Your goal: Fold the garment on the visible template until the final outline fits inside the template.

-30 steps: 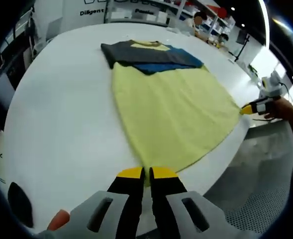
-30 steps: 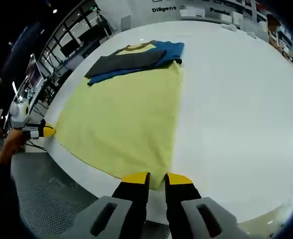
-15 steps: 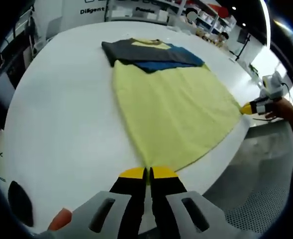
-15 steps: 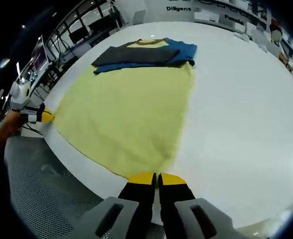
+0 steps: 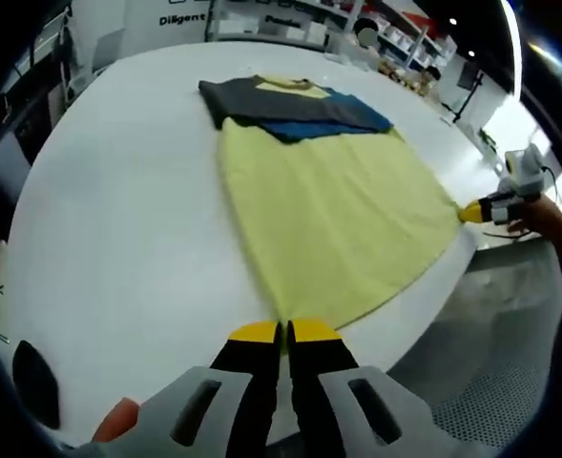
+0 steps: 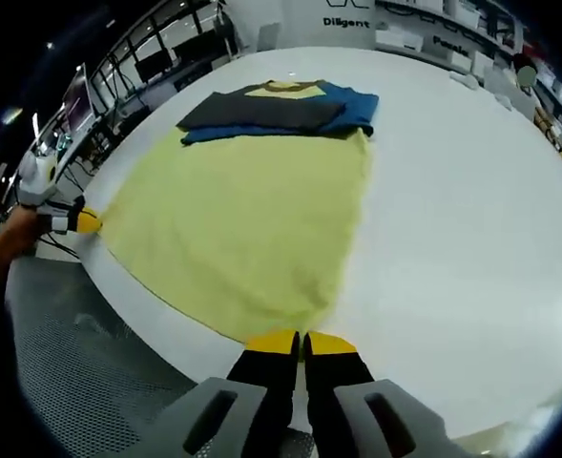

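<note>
We see the garment (image 5: 333, 205), a yellow shirt with its dark grey and blue sleeves folded across the chest, lying flat on the white desk (image 5: 118, 210), collar at the far end and hem at the near edge.

In the left gripper view, the left tongs (image 5: 281, 333) have their yellow-tipped jaws pressed together on one bottom corner of the garment, at the desk's near edge. Off to the right of that view, the right tongs (image 5: 473, 212) sit at the other hem corner, with a hand (image 5: 538, 215) behind them.

In the right gripper view, the right tongs (image 6: 301, 342) are likewise clamped on the garment (image 6: 247, 215), their jaws together with the yellow fabric's corner running into them. At the left of this view the left tongs (image 6: 82, 221) meet the opposite corner (a hand (image 6: 13, 239) is wrapped around the tool there).

The hem stretches between the two tongs along the edge of the desk (image 6: 462, 219). Beyond the desk we see shelving (image 6: 156, 52) and a white wall with dark lettering (image 6: 347, 21).
</note>
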`<state>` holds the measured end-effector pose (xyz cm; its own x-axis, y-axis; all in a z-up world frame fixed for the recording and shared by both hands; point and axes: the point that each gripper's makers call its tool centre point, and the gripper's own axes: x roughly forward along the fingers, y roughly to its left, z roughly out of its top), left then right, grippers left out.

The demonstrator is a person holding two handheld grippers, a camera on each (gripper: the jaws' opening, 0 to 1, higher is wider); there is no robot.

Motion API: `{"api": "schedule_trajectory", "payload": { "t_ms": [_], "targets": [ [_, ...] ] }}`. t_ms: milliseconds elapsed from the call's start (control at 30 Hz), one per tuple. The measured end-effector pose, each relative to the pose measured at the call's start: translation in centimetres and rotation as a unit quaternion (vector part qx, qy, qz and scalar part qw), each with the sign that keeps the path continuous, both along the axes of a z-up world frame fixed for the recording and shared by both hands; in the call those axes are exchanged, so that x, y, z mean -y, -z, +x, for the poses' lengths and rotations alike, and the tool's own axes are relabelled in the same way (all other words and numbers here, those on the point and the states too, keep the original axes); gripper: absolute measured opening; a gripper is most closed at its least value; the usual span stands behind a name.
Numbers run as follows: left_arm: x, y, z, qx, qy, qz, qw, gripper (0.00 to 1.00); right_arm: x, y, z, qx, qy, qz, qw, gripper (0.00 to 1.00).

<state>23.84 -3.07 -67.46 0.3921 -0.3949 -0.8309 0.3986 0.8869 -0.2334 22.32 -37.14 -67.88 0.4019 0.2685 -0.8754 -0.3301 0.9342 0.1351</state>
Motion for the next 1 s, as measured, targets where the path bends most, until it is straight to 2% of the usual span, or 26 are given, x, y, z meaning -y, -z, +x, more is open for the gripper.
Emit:
{"api": "schedule_trajectory", "payload": {
  "t_ms": [367, 500, 1000],
  "targets": [
    [0.4, 0.2, -1.2, -0.021, 0.016, 0.001, 0.9996, 0.0, 0.5, 0.1, -0.2, -0.002, -0.01, -0.021, 0.9997, 0.0],
    [0.4, 0.2, -1.5, -0.028, 0.019, 0.003, 0.9994, 0.0, 0.5, 0.0, -0.5, -0.008, -0.012, -0.017, 0.9997, 0.0],
    [0.4, -1.5, -1.4, -0.017, -0.005, -0.025, 0.9995, 0.0, 0.6, -2.0, -0.3, 0.013, 0.009, 0.013, 0.9998, 0.0]
  ]
}}
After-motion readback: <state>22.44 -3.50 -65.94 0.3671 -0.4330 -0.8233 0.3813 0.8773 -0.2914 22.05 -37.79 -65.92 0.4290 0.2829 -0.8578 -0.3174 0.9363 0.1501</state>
